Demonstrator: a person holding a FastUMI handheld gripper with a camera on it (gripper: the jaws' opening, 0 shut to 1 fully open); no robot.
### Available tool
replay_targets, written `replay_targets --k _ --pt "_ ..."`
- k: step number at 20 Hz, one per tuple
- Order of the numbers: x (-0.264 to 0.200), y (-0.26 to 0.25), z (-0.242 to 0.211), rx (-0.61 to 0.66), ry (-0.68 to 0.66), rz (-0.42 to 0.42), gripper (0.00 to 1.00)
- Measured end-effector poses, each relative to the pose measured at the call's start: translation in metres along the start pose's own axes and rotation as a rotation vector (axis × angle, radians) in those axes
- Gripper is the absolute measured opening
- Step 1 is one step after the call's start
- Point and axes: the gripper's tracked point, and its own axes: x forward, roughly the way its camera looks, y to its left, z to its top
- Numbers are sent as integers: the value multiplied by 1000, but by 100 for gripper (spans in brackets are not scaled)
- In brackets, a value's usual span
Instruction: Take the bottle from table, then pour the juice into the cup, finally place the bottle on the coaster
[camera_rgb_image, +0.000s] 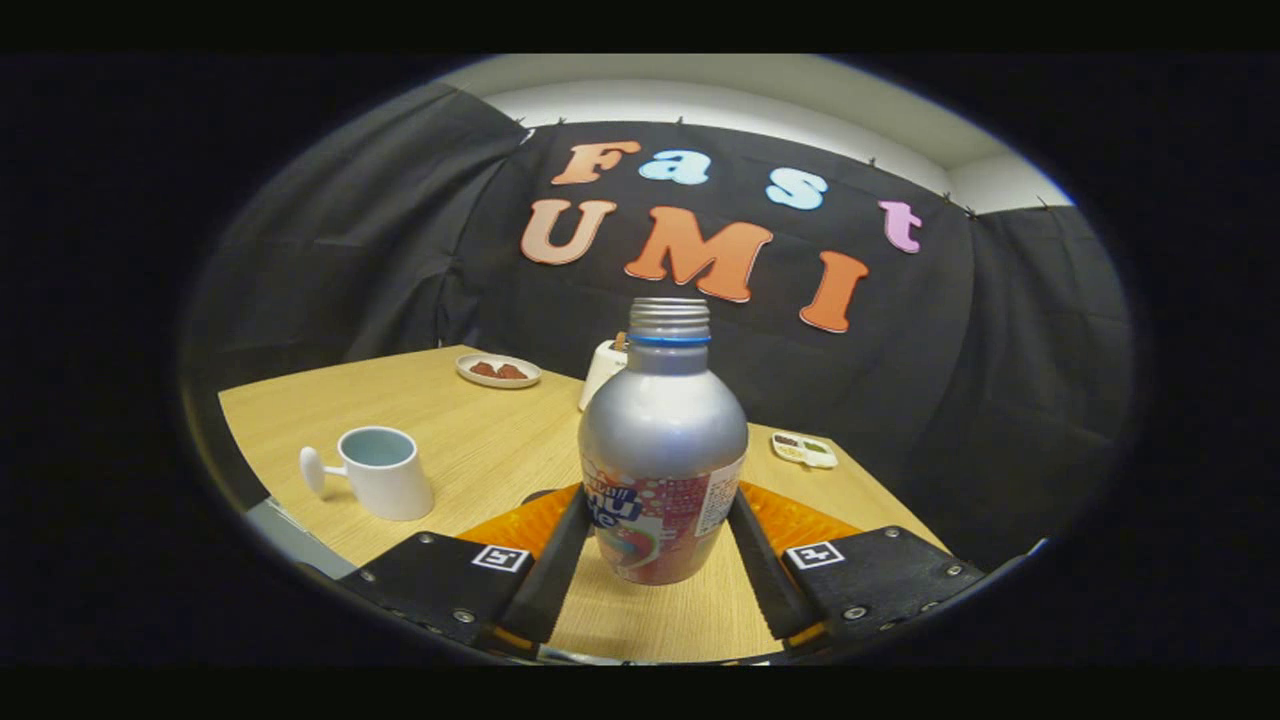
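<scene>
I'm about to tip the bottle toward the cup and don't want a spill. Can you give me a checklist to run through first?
1. Gripper fingers on both sides of the silver metal bottle with the printed label: ok.
2. Bottle lifted off the wooden table: cannot tell.
3. Cap off, threaded neck open: ok.
4. White handled cup upright, mouth open: ok.
5. Table bare between bottle and cup: ok.
6. Orange ribbed coaster behind the bottle, free for set-down: ok.

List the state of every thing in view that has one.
Silver metal bottle with printed label: upright, uncapped, between the fingers.
White ceramic cup: upright, looks empty.
Gripper: fingers shut on the bottle.
Round white plate: holds brown pieces.
Small divided tray: filled compartments.
</scene>
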Motion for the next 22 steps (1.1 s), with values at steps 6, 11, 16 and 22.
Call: replay_targets --k 6,11,16,22 --pt "8 33 9 -157 9 30 78" --pt "17 54 14 -331 4 37 78" --pt "26 75 7 -457 15 72 78" --pt "34 89 10 -625 2 48 78"
